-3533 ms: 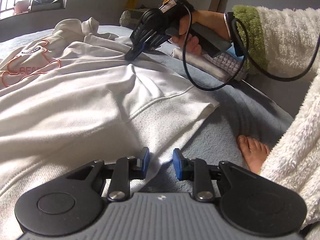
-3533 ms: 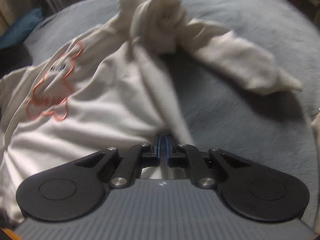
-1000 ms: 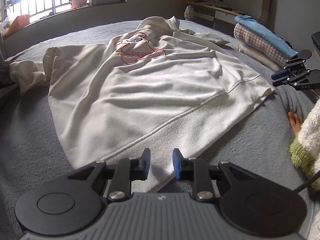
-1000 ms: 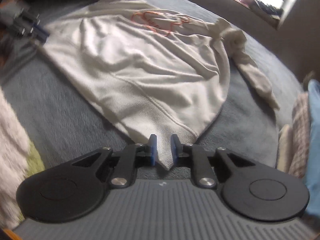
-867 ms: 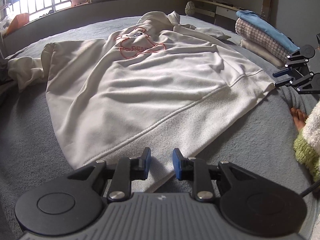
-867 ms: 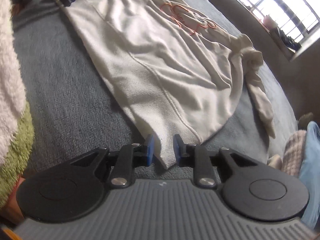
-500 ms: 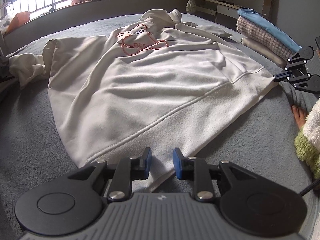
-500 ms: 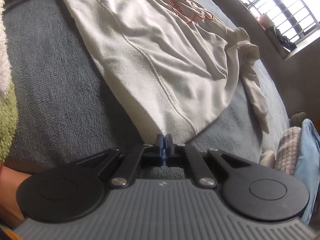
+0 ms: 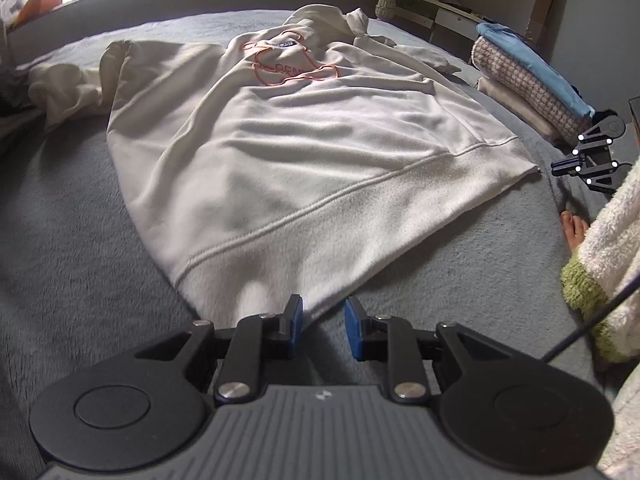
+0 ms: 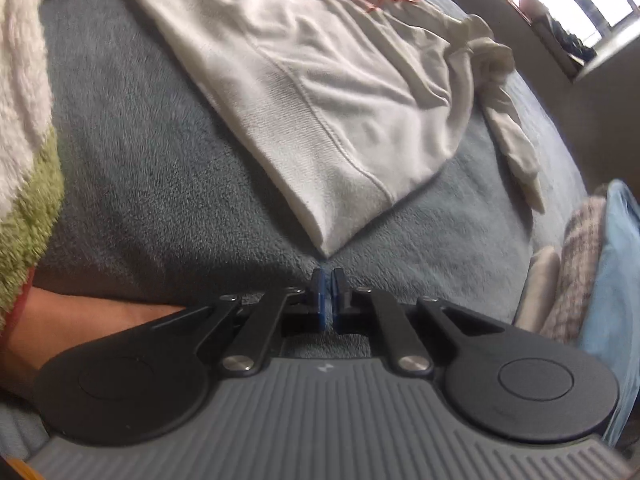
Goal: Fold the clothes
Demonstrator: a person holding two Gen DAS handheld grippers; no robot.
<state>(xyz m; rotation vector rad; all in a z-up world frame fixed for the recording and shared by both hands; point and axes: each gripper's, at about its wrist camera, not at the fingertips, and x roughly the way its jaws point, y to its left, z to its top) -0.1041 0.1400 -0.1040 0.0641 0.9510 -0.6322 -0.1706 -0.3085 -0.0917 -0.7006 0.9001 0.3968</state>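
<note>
Left gripper (image 9: pixel 322 322), seen in its own wrist view, stands narrowly parted at the near hem corner of the cream hoodie (image 9: pixel 304 148); the hem edge lies between the blue pads (image 9: pixel 295 326), but whether they press on it cannot be told. Right gripper (image 10: pixel 328 300) is closed with nothing between its jaws, its tips just short of the other hem corner, which lies flat on the grey blanket (image 10: pixel 168 184); those jaws have just been closing, and no cloth is caught. Hoodie spread face up, chest print (image 9: pixel 288 66) uppermost, body smoothed but lightly rippled; left sleeve (image 9: pixel 64 88) bunched at the far left, right sleeve (image 10: pixel 508 120) twisted and trailing toward the right. Judged progress: laying out is done, no fold is yet made, and sleeves, sides and the lengthwise fold all remain. Fabric is a soft, matte fleece-backed knit with a ribbed waistband (image 9: pixel 360 232) set off by a raised seam; it should drape and sag when lifted. Blanket is short-piled plush. Folded stack (image 9: pixel 532 80) at far right shows a houndstooth weave under smooth blue cloth. Fluffy sleeve cuff (image 9: pixel 592 280), cream with green trim, borders the frame.
</note>
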